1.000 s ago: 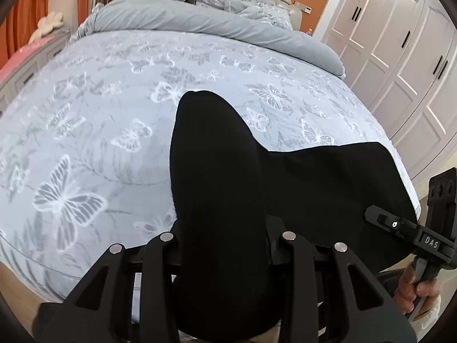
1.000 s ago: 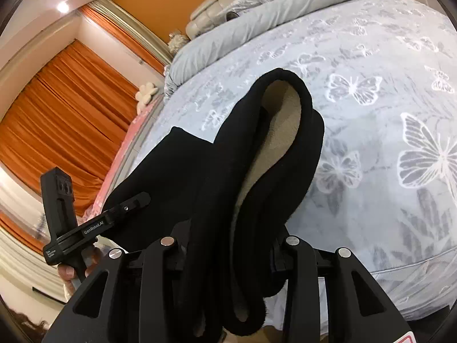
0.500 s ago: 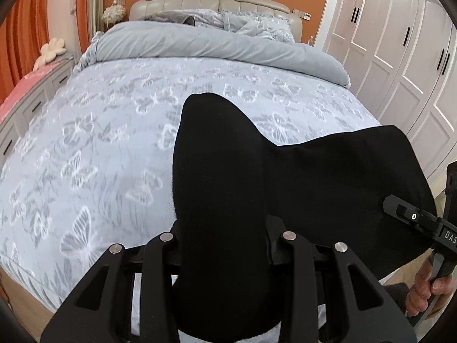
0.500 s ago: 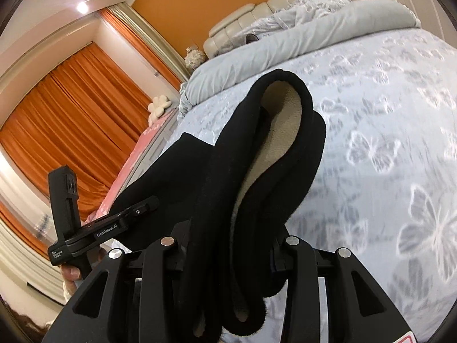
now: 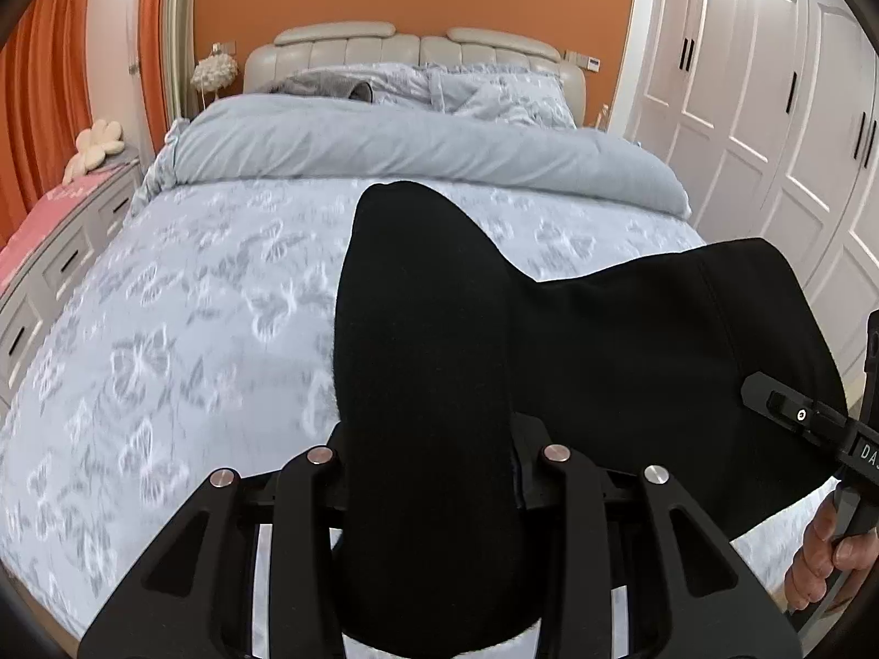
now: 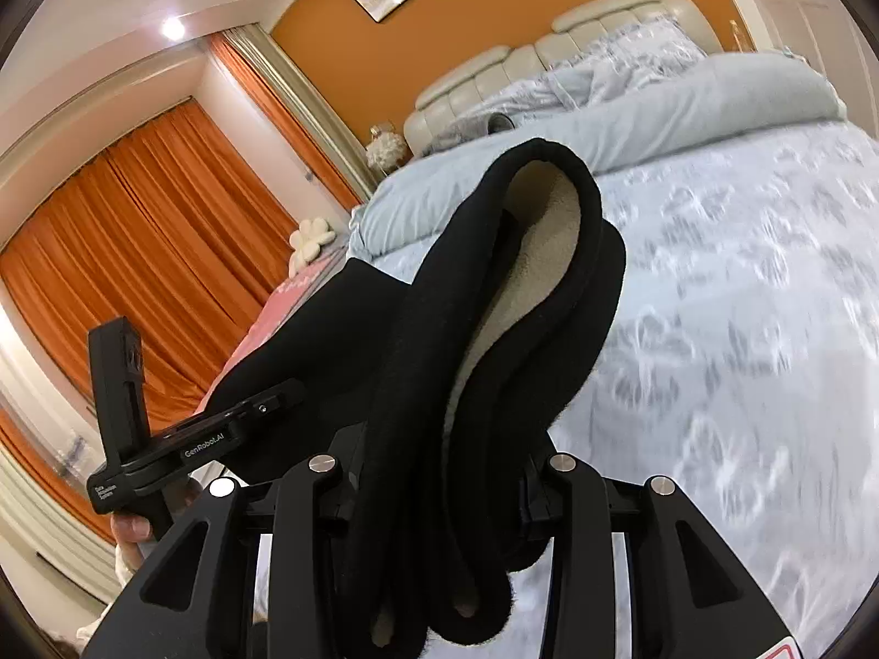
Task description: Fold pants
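Both tools, left tool (image 5: 426, 472) and right tool (image 6: 439, 489), are clenched on the black pants (image 5: 632, 340), hanging mid-frame above the bed (image 5: 192, 302). Thick bunched fabric could slip out, wrecking the fold.

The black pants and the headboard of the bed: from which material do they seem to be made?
Black pants: probably a thick, matte knit with a pale fleece-like lining, seen where the fold opens in the right wrist view; fuzzy edges suggest a soft nap. Headboard: apparently beige leather or an imitation, judging by the padded vertical panels and a slight sheen; which one cannot be told.
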A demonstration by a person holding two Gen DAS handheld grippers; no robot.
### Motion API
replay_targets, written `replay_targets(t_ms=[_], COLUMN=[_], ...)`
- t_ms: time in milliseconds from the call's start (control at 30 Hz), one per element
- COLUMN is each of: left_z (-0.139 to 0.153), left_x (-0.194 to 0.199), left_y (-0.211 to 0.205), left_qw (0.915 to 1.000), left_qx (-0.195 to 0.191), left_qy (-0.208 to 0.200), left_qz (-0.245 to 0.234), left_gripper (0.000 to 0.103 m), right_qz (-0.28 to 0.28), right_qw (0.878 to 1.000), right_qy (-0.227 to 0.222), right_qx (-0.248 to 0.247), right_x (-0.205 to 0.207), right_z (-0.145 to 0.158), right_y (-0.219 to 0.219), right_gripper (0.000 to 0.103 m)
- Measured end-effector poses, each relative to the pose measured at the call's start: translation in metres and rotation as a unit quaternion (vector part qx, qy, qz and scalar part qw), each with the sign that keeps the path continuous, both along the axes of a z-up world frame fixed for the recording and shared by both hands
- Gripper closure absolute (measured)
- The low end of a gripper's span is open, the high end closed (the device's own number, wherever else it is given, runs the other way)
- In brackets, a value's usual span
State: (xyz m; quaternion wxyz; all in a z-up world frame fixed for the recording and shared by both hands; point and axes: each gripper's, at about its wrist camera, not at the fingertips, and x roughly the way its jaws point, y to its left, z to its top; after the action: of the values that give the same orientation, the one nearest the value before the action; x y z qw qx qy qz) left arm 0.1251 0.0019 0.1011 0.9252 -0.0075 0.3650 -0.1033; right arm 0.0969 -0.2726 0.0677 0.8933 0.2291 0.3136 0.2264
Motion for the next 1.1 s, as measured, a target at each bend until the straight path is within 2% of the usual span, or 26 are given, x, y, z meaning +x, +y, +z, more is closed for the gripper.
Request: replay_targets(t_ms=[200, 367, 467, 567, 633, 733, 767, 800, 833, 867, 933, 1000, 1033, 1067, 1100], left_z=[0.01, -0.005, -0.027, -0.062, -0.094, -0.15, -0.168, -0.192, -0.206, -0.213, -0.207, -0.181, -0.167, -0.147, -0.135], left_x=[0.065, 0.124, 0.161, 0.192, 0.209, 0.229, 0.234, 0.24, 0.242, 0.239, 0.225, 0.208, 0.202, 0.195, 0.192], left_y=[-0.007, -0.011, -0.013, -0.015, -0.015, -0.012, -0.009, -0.005, 0.002, 0.008, 0.026, 0.043, 0.048, 0.053, 0.054], left_qw=[0.9992, 0.9975, 0.9972, 0.9977, 0.9984, 0.9992, 0.9988, 0.9973, 0.9963, 0.996, 0.9947, 0.994, 0.9931, 0.9917, 0.9911], left_qx=[-0.005, -0.013, -0.019, -0.018, -0.014, -0.017, -0.018, -0.014, -0.016, -0.032, -0.037, -0.039, -0.042, -0.052, -0.057], left_qy=[-0.04, -0.068, -0.07, -0.062, -0.048, 0.001, 0.022, 0.048, 0.055, 0.046, 0.015, -0.009, -0.022, -0.041, -0.05], left_qz=[0.003, 0.009, 0.016, 0.022, 0.028, 0.035, 0.039, 0.053, 0.063, 0.069, 0.094, 0.101, 0.107, 0.11, 0.11], left_gripper=[0.068, 0.068, 0.068, 0.068, 0.068, 0.067, 0.065, 0.06, 0.045, 0.031, 0.026, 0.028, 0.028, 0.028, 0.028], right_qz=[-0.007, -0.014, -0.021, -0.026, -0.028, -0.028, -0.028, -0.036, -0.038, -0.043, -0.072, -0.122, -0.135, -0.126, -0.102], right_qw=[0.999, 0.999, 0.998, 0.999, 0.999, 0.998, 0.996, 0.995, 0.995, 0.994, 0.992, 0.989, 0.989, 0.99, 0.991], right_qy=[-0.026, -0.034, -0.025, -0.009, 0.011, 0.057, 0.079, 0.095, 0.095, 0.097, 0.106, 0.077, 0.054, 0.013, -0.002], right_qx=[0.023, 0.039, 0.047, 0.043, 0.041, 0.026, 0.007, -0.011, -0.008, 0.006, 0.009, -0.027, -0.04, -0.063, -0.085], right_x=[0.072, 0.137, 0.169, 0.197, 0.212, 0.232, 0.237, 0.239, 0.239, 0.236, 0.227, 0.208, 0.2, 0.191, 0.19], right_z=[0.004, -0.02, -0.045, -0.078, -0.105, -0.155, -0.175, -0.19, -0.198, -0.202, -0.192, -0.166, -0.155, -0.133, -0.117], right_y=[-0.014, -0.024, -0.027, -0.026, -0.025, -0.021, -0.019, -0.018, -0.021, -0.029, -0.045, -0.057, -0.059, -0.055, -0.045], right_gripper=[0.068, 0.068, 0.068, 0.068, 0.068, 0.066, 0.061, 0.047, 0.043, 0.036, 0.033, 0.031, 0.034, 0.06, 0.089])
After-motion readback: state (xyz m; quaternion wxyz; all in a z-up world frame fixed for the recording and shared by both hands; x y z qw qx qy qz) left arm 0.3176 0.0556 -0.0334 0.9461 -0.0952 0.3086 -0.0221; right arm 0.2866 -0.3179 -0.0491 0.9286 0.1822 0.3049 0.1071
